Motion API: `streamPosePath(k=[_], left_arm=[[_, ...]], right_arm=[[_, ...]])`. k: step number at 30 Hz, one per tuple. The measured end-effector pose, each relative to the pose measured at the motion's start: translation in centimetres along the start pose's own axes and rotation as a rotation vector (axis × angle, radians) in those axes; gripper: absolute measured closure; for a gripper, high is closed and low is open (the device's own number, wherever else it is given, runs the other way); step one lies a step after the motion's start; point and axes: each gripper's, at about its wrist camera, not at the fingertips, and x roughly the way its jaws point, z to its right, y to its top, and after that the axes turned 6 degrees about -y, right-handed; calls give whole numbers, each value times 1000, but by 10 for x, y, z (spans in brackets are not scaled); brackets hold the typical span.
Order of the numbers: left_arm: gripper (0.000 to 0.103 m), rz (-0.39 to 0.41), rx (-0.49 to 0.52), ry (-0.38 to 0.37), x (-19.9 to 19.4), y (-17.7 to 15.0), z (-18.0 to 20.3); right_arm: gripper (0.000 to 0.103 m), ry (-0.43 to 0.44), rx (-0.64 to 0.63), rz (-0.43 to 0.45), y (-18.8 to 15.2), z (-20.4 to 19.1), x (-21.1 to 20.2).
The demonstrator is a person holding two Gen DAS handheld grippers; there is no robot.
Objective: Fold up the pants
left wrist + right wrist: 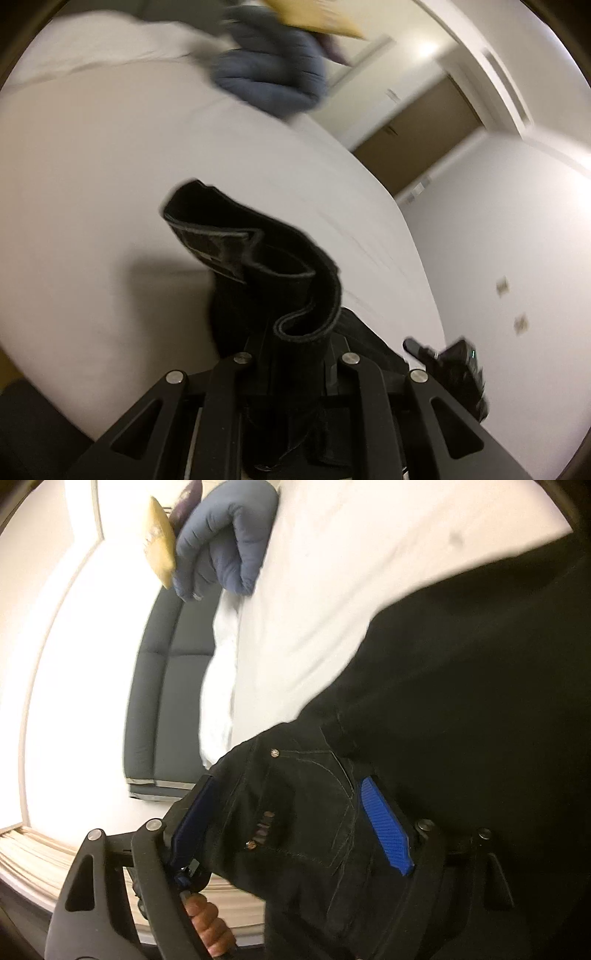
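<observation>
Both views show my black pants (461,701) on the white bed (110,166), but only the right view shows their pocket rivets. My left gripper (295,343) pinches a hem; my right gripper (295,819) stands spread, the pocket between its blue pads (384,830).

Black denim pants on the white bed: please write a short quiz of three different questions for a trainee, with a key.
1. True or false: the left gripper is shut on a fold of the black denim pants.
2. Which colour are the pads of the right gripper? A red; B blue; C green.
3. Fill in: the puffy grey-blue quilted garment lies on the white ____.

Key: 1 true; 2 B; 3 bed.
</observation>
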Motion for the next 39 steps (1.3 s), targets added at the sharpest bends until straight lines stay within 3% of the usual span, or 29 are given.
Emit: streamPosePath(k=[5, 8, 10, 12, 14, 16, 19, 24, 26, 28, 32, 39], left_arm=[[88, -111, 235, 3, 56, -24, 82], [87, -213, 415, 23, 104, -62, 126], [87, -301, 482, 49, 138, -89, 137], [87, -396, 484, 55, 162, -114, 136], [87, -436, 533, 71, 170, -134, 141], [87, -422, 609, 104, 171, -143, 149], [87, -415, 625, 115, 171, -140, 151], [87, -396, 737, 155, 166, -154, 166], [87, -391, 775, 174, 166, -159, 170], [87, -389, 810, 189, 167, -163, 174], [87, -389, 856, 196, 167, -175, 185], [87, -381, 918, 172, 168, -188, 197]], right_arm=[[23, 47, 0, -28, 14, 11, -53], [23, 72, 25, -6, 18, 23, -77], [23, 64, 59, 19, 22, 42, -97], [23, 61, 103, 29, 24, 64, -111], [23, 55, 113, 27, 10, 74, -115], [23, 37, 94, 14, 8, 79, -116], [24, -4, 49, 0, 9, 79, -109], [28, -106, 22, -30, 19, 73, -93], [43, -169, -36, -38, 21, 64, -90], [71, -247, -83, -63, 20, 58, -83], [82, -363, -162, -58, 16, 48, -86], [90, -401, -242, -3, 15, 33, -107]])
